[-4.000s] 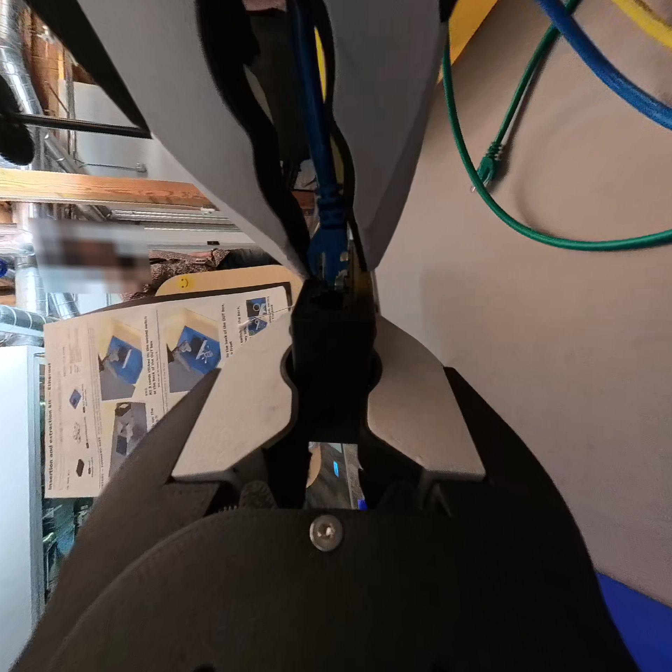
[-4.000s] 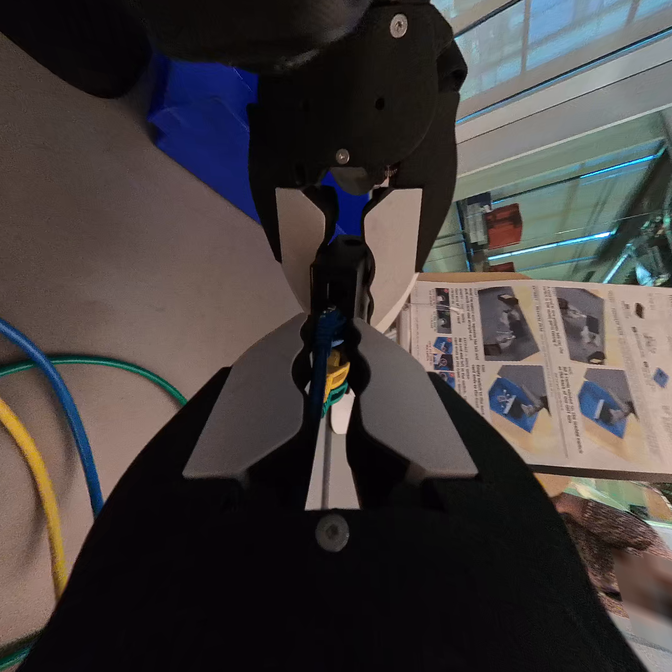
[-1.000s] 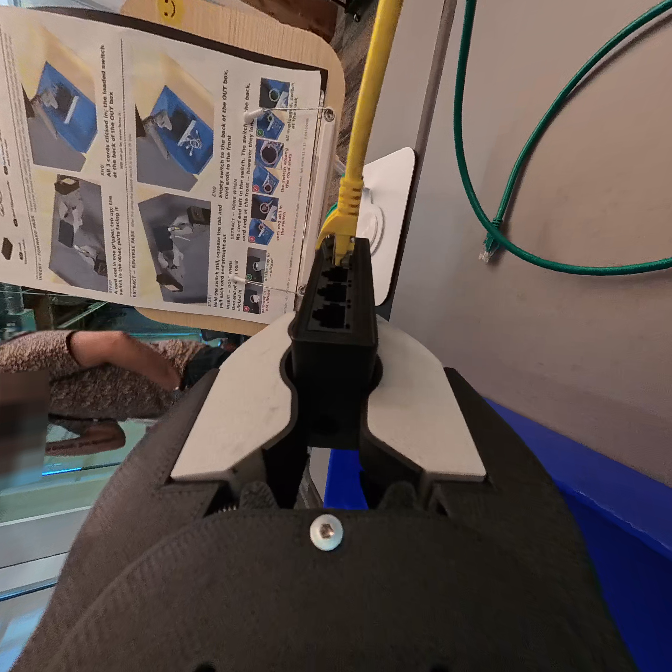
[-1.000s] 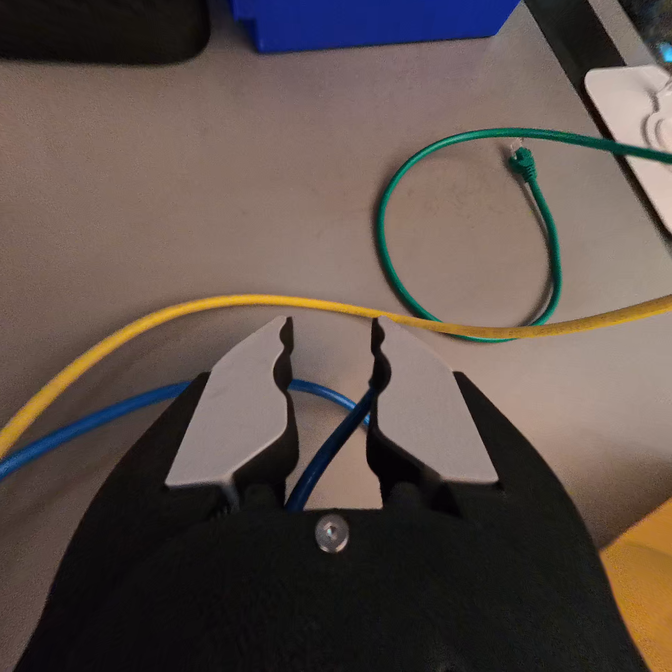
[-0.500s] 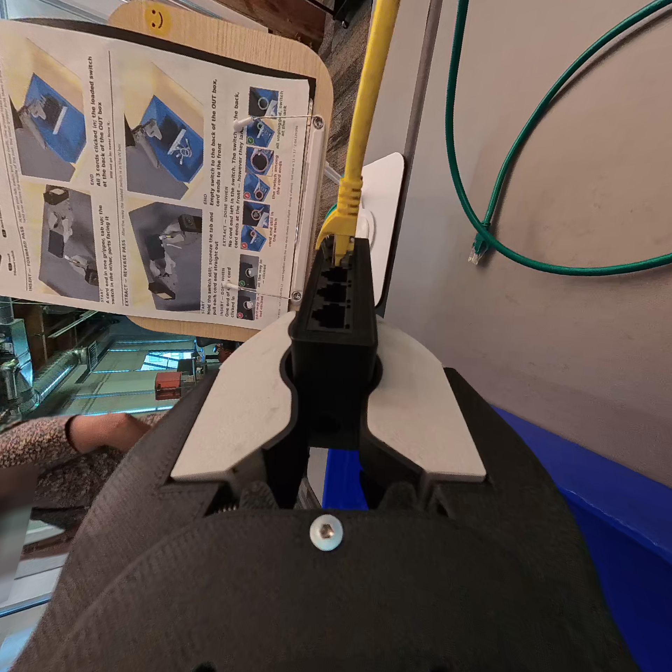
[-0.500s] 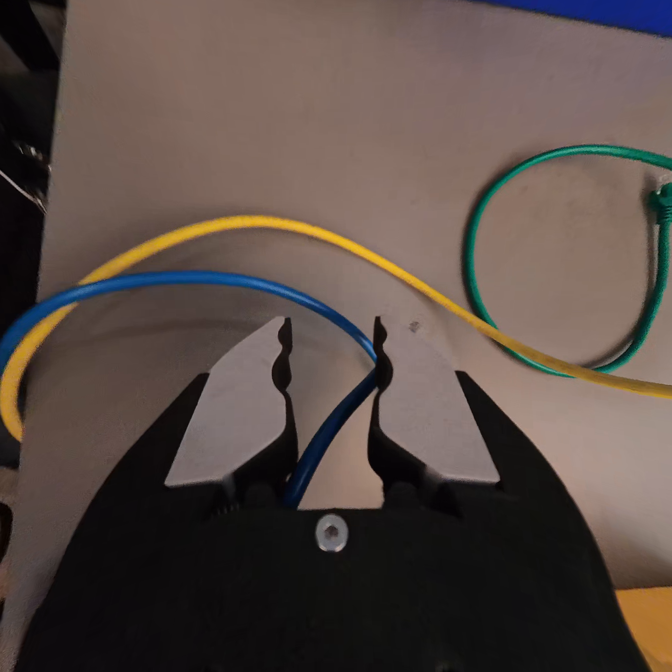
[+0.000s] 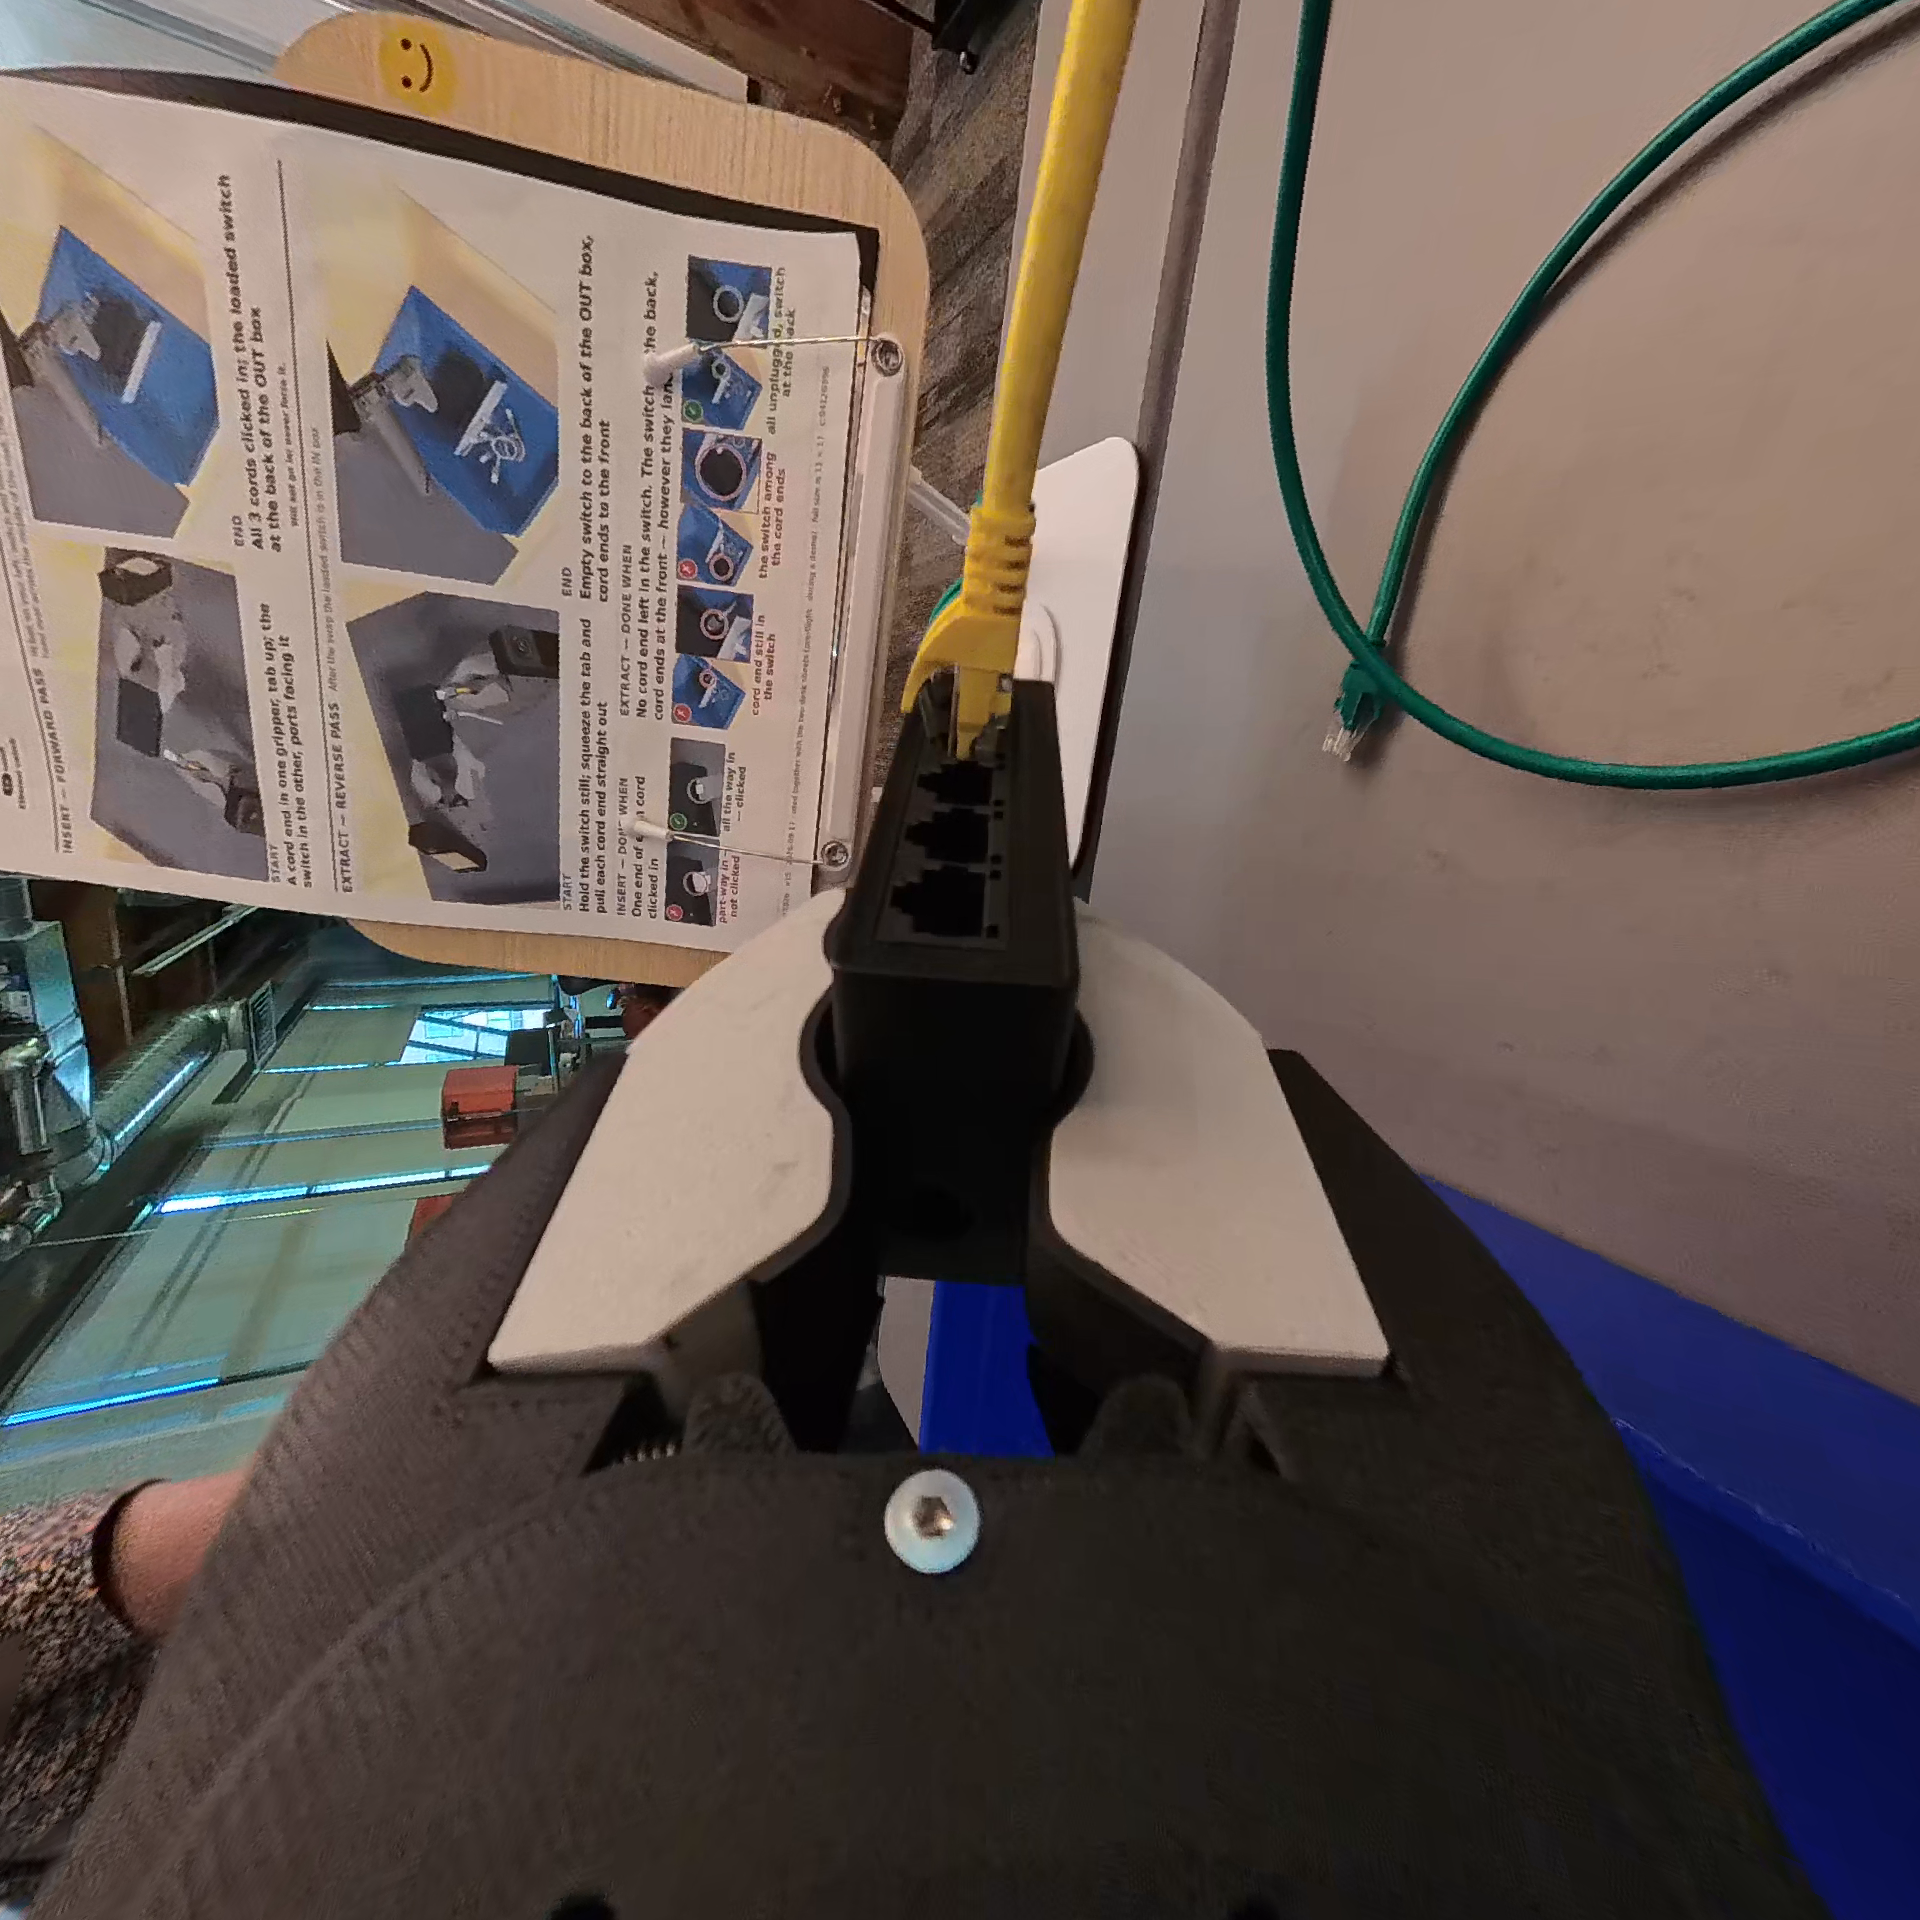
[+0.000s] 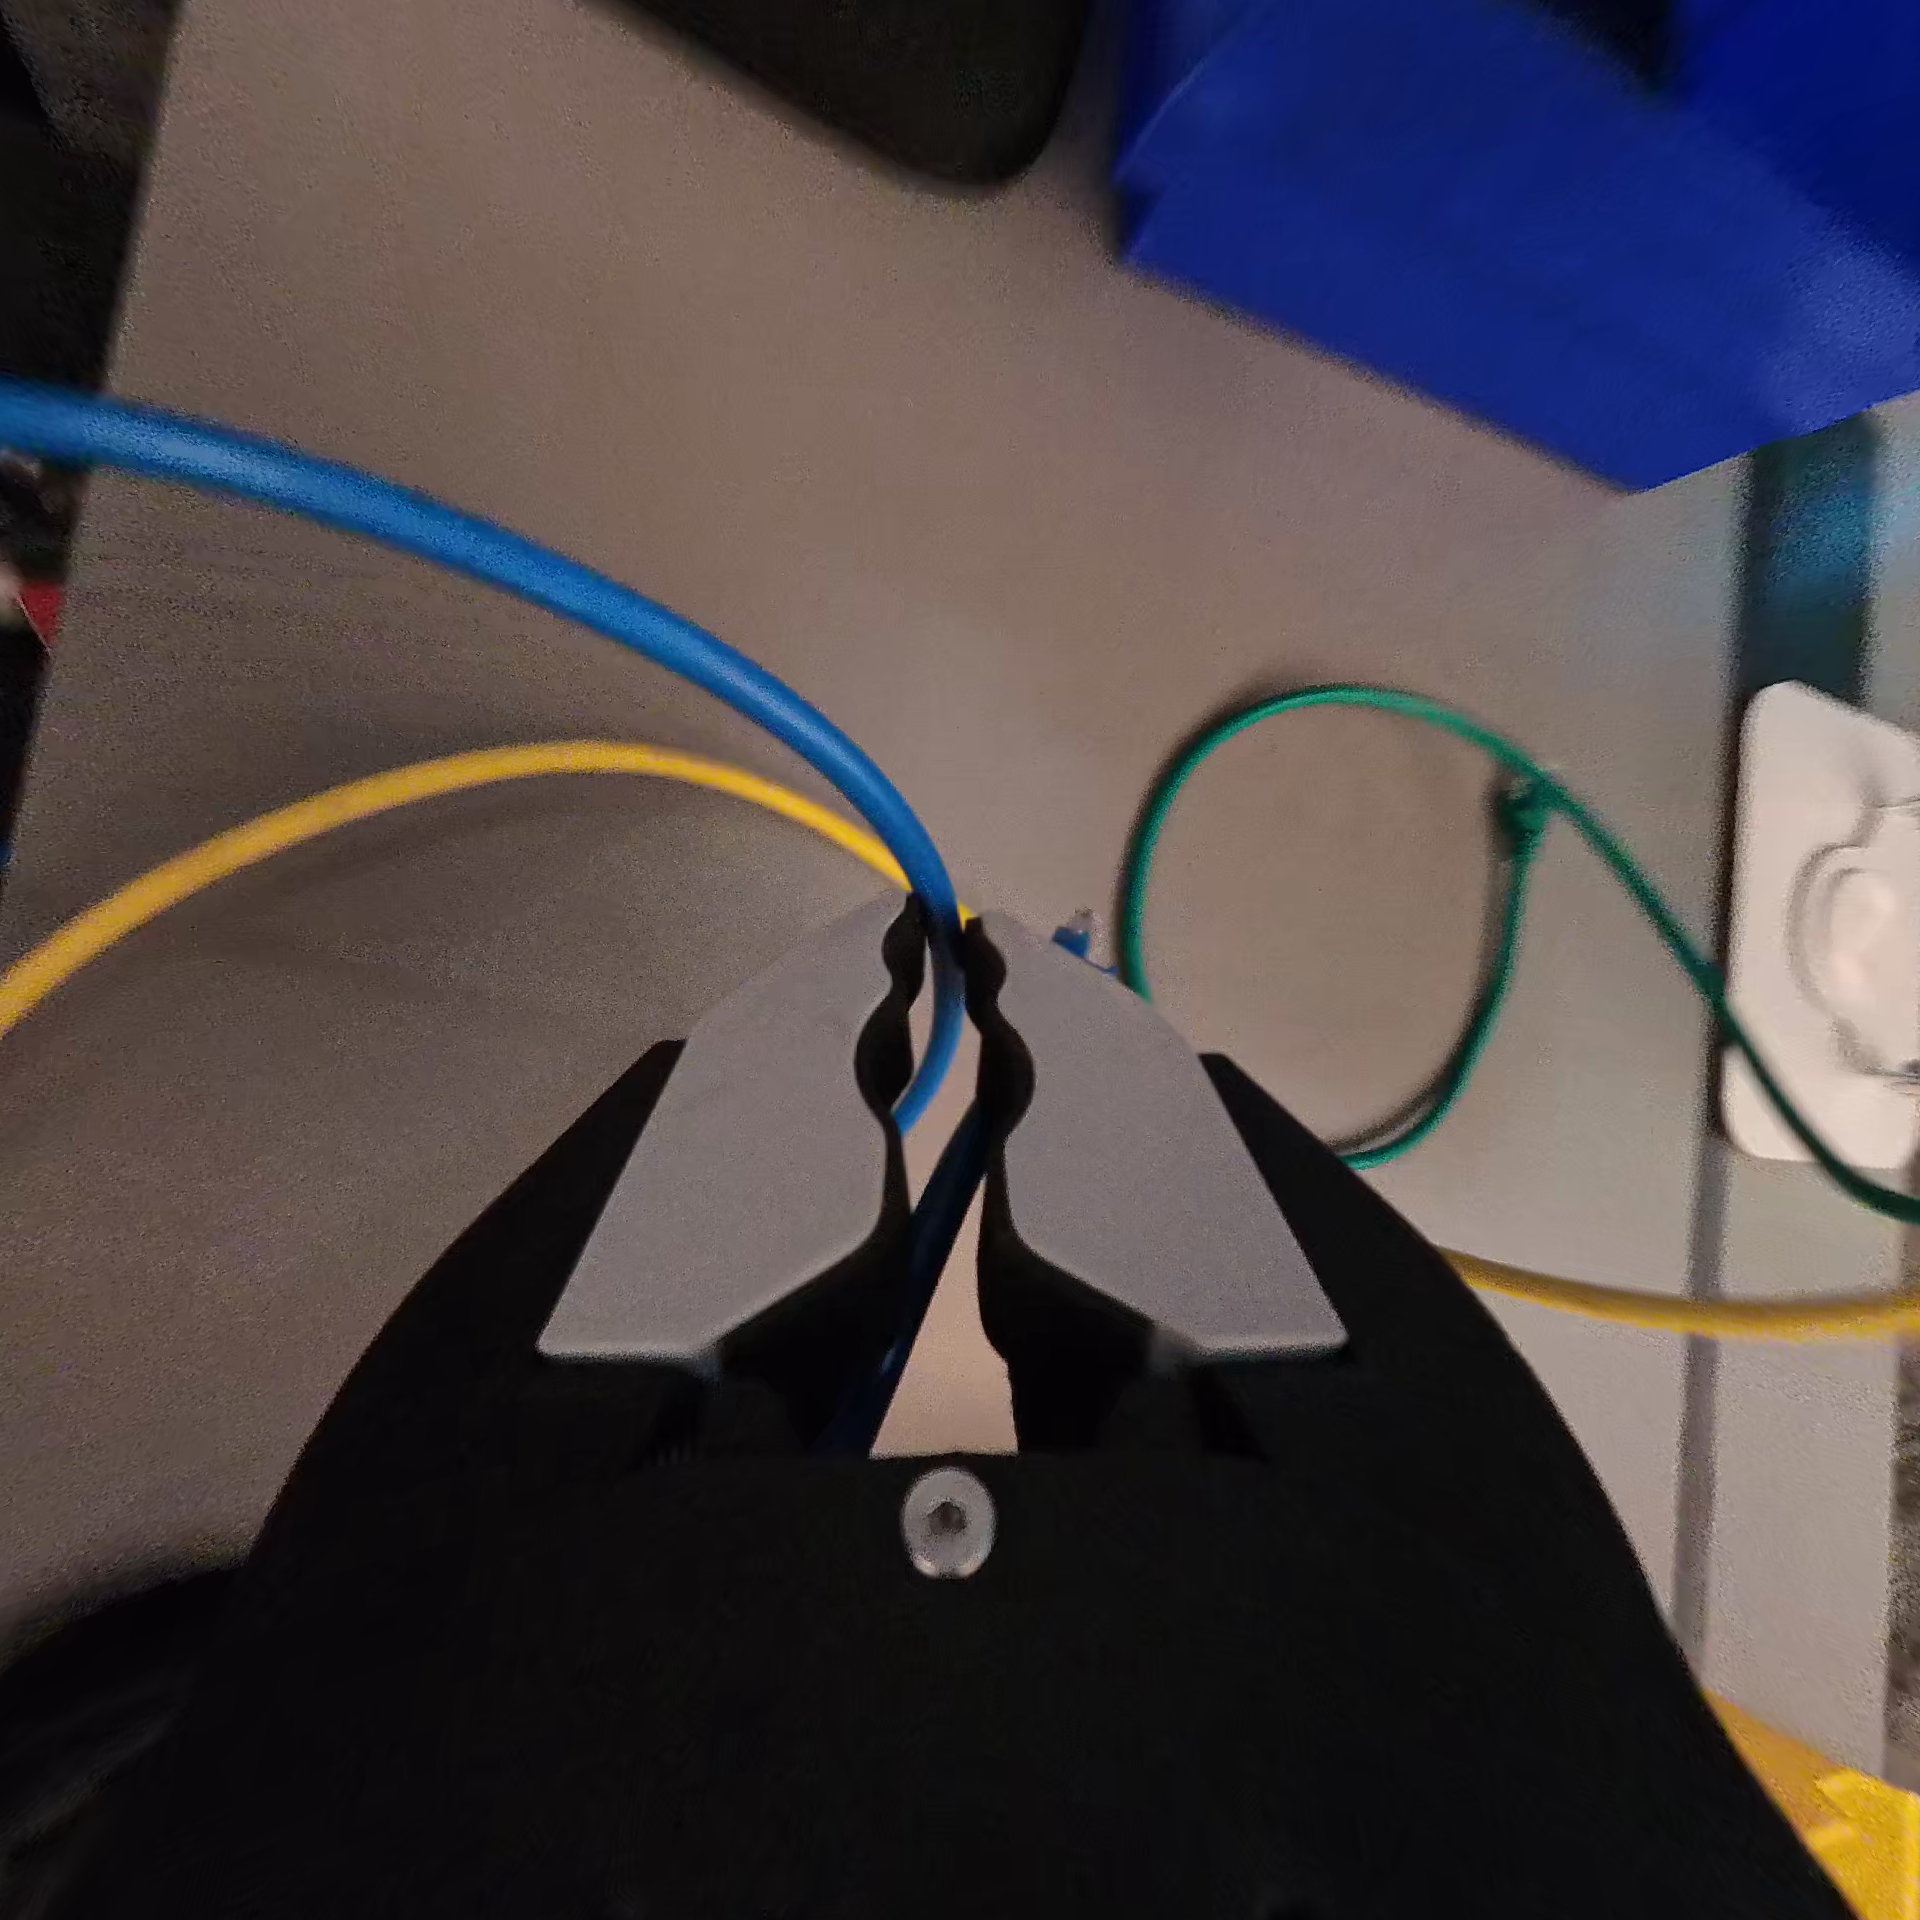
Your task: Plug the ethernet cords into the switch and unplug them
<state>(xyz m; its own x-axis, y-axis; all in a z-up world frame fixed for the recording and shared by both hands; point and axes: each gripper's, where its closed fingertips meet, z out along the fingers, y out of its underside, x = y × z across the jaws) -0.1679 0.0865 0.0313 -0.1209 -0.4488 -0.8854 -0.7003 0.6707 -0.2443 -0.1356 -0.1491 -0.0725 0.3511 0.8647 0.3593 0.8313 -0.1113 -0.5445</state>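
Observation:
In the left wrist view my left gripper (image 7: 956, 971) is shut on the black switch (image 7: 961, 1039), ports facing up. The yellow cord (image 7: 1039, 312) is plugged into the switch's farthest port; the two nearer ports are empty. The green cord (image 7: 1455, 436) lies loose on the grey table, its plug (image 7: 1351, 717) free. In the right wrist view my right gripper (image 8: 948, 925) is closed on the blue cord (image 8: 520, 551), which runs between the jaws near the tips. A small blue plug end (image 8: 1081, 930) shows just right of the tips. The yellow cord (image 8: 416, 790) and green cord (image 8: 1174, 790) lie beyond.
A blue bin (image 7: 1714, 1507) sits by the left gripper and shows at the top right of the right wrist view (image 8: 1507, 239). An instruction sheet on a wooden board (image 7: 416, 520) stands off the table edge. A white pad (image 8: 1829, 935) lies at the table's edge. A person's hand (image 7: 156, 1548) is at lower left. There is about 25 cm between the tips of the two grippers.
My right gripper's jaws have closed from open onto the blue cord, and its view has swung towards the blue bin. The left gripper holds the switch almost still.

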